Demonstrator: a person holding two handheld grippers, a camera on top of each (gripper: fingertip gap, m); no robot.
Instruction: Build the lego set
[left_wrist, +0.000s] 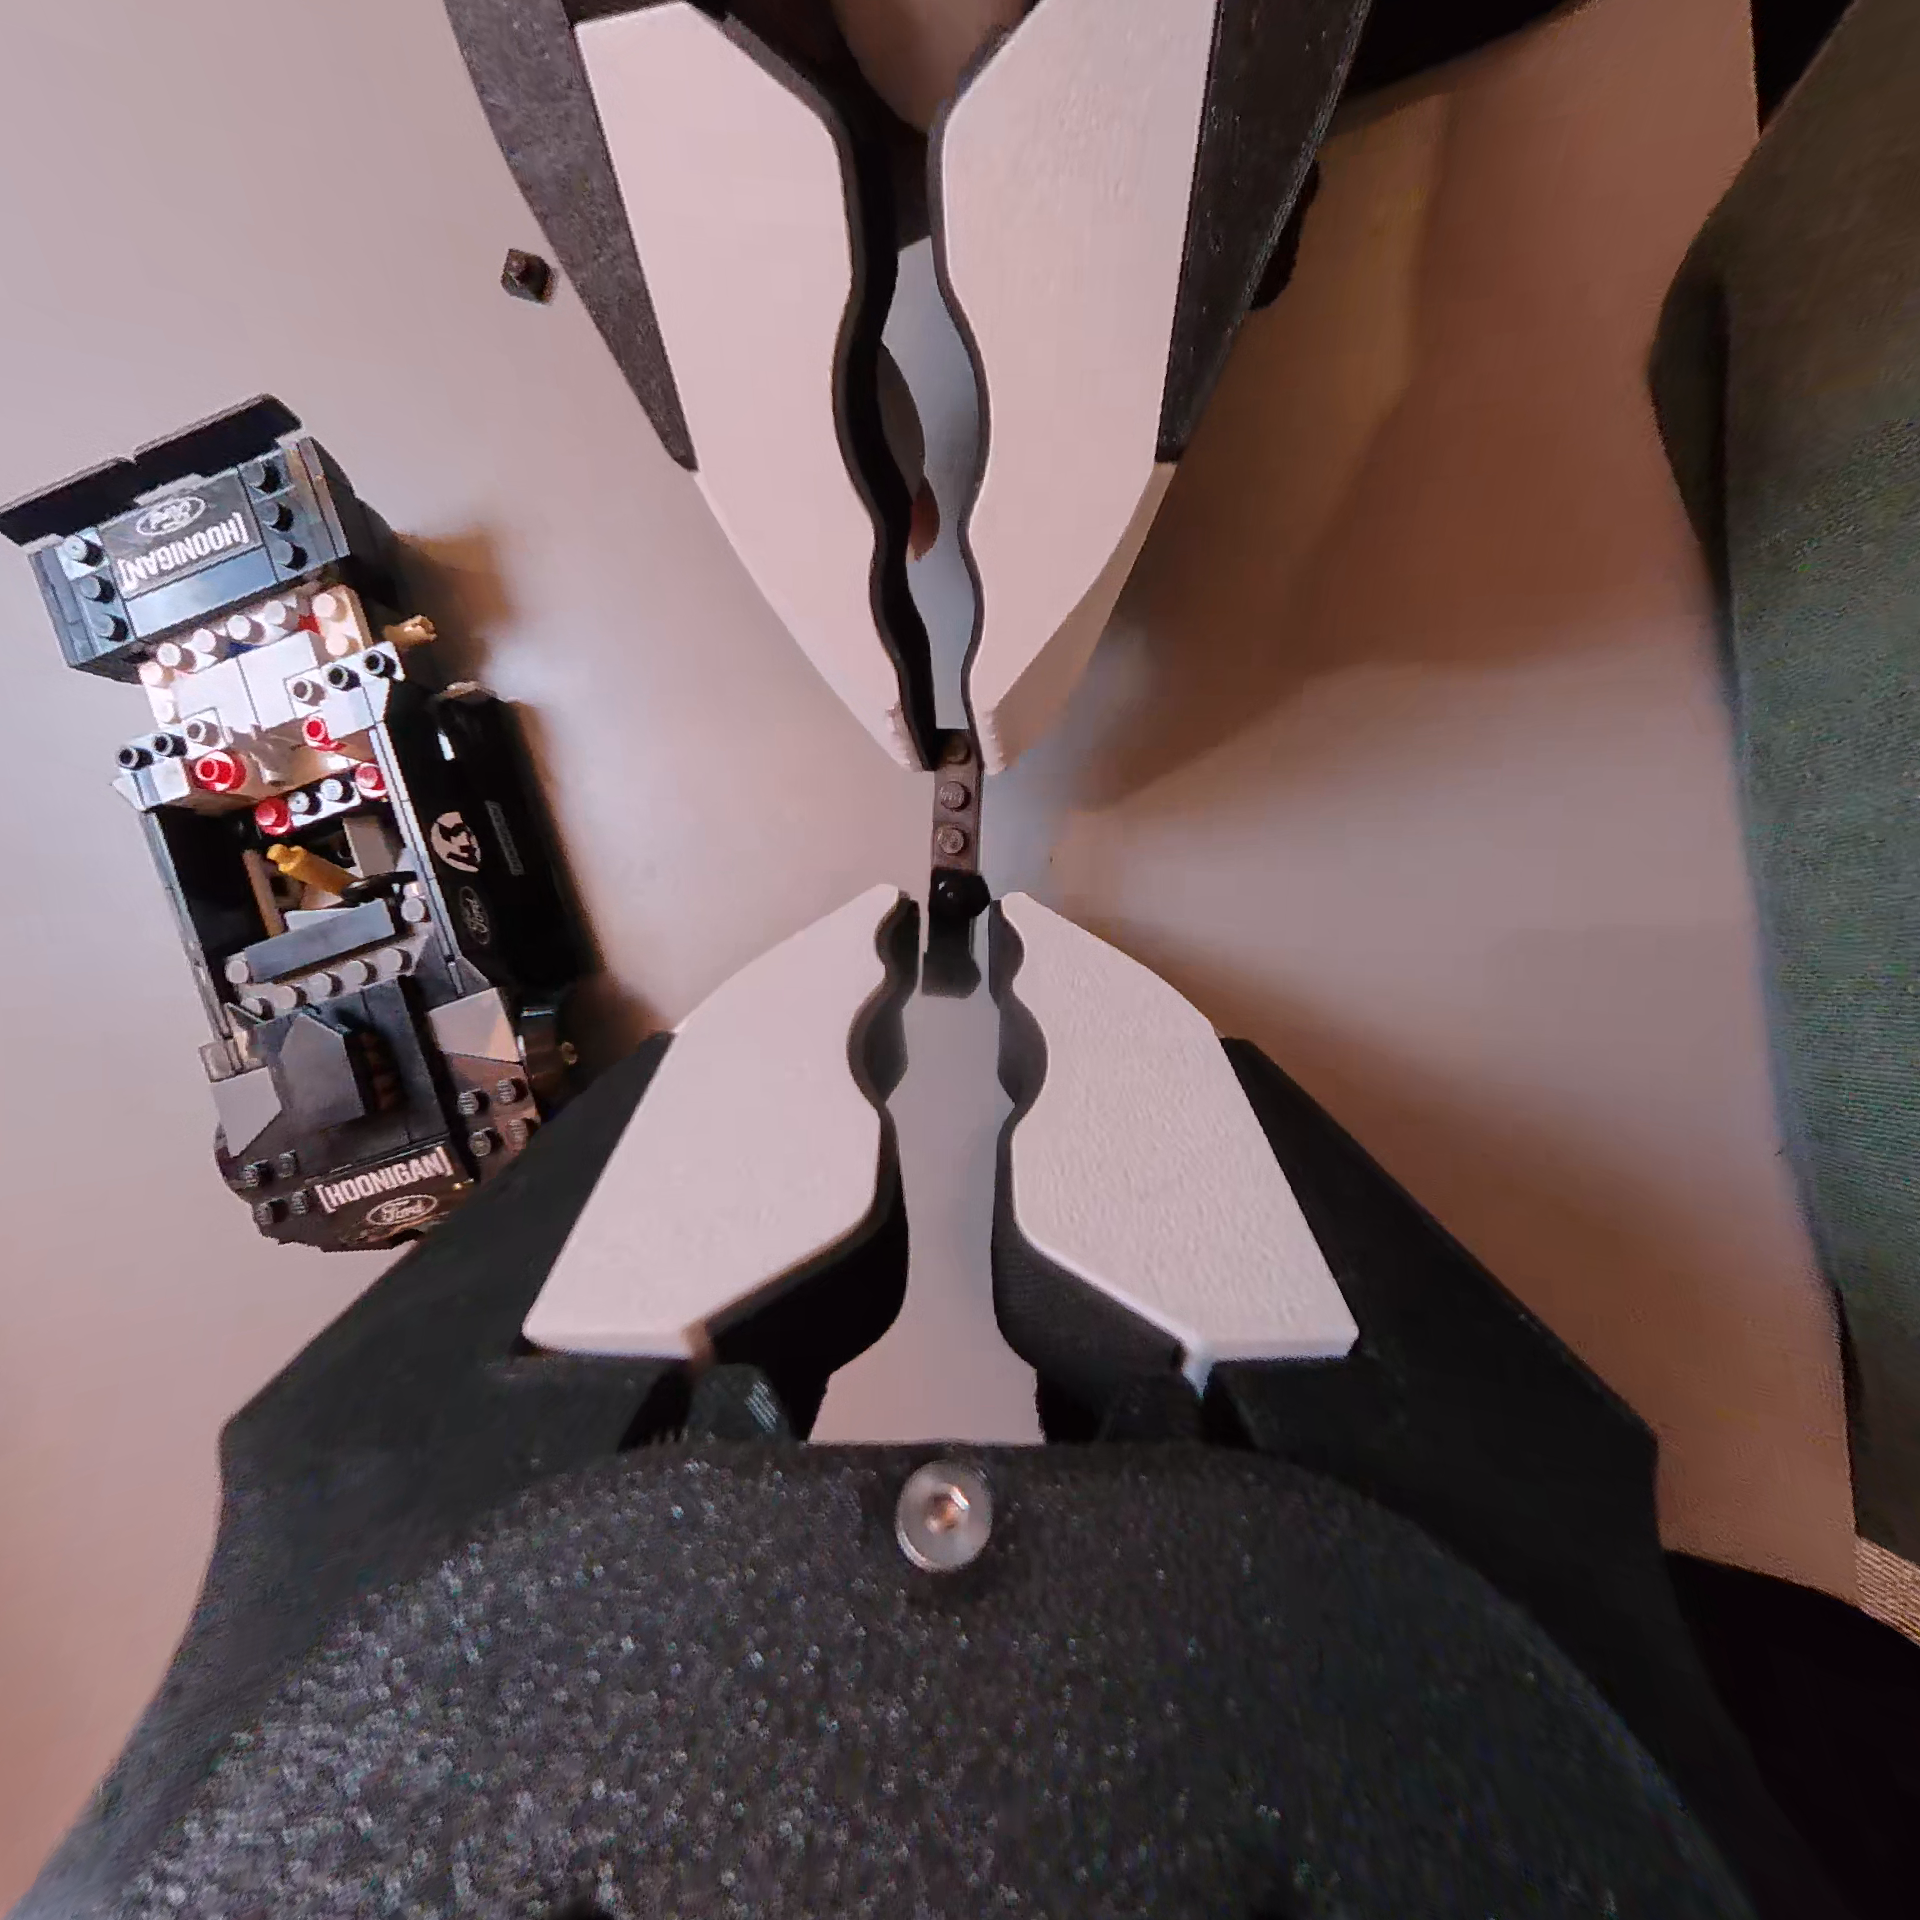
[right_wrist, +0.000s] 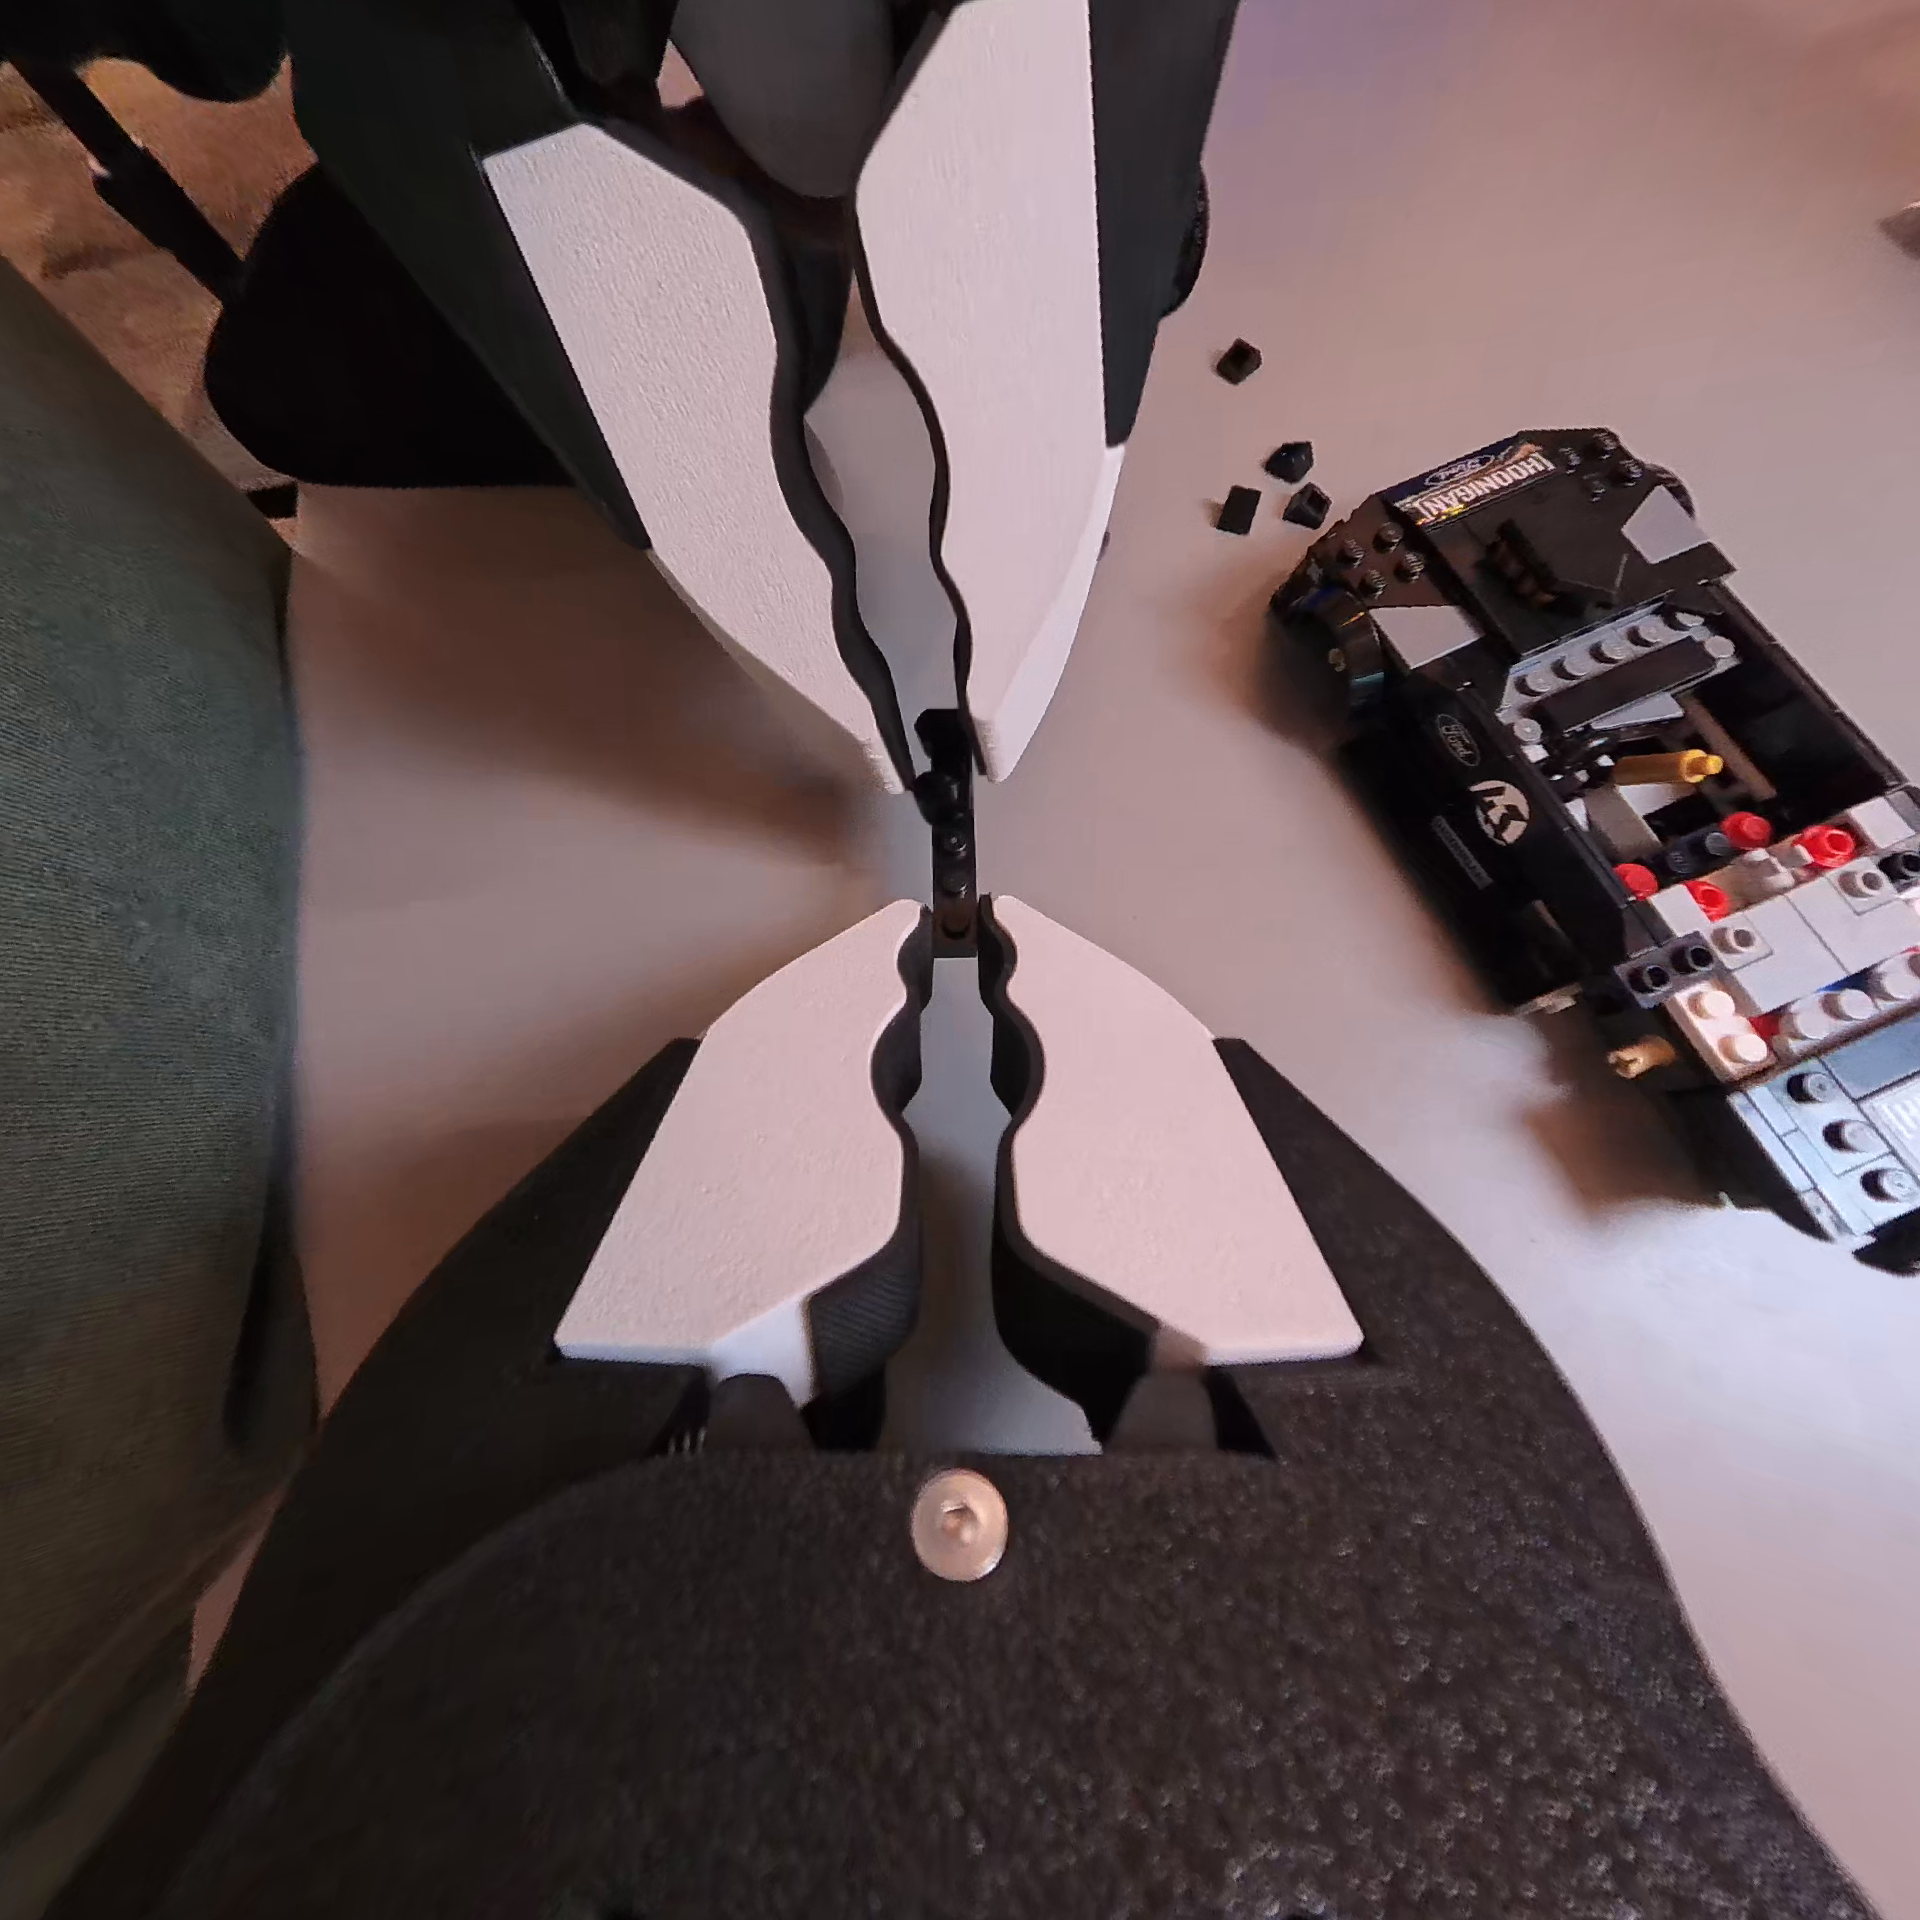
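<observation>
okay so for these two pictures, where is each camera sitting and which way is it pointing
Left wrist view: sits on the left gripper, looking forward along its fingers and down at the white table; its own two fingers show, with the right gripper opposite.
Right wrist view: sits on the right gripper, facing the left gripper above the same table; its own two fingers show.
Shared: both show the dark studded strip pinched at either end between the facing grippers, and the unfinished black car lying off to one side.

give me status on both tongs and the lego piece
Left tongs and right tongs both shut on one narrow dark plate, held between them above the table. Car model sits aside, untouched. Nothing blocking.
</observation>
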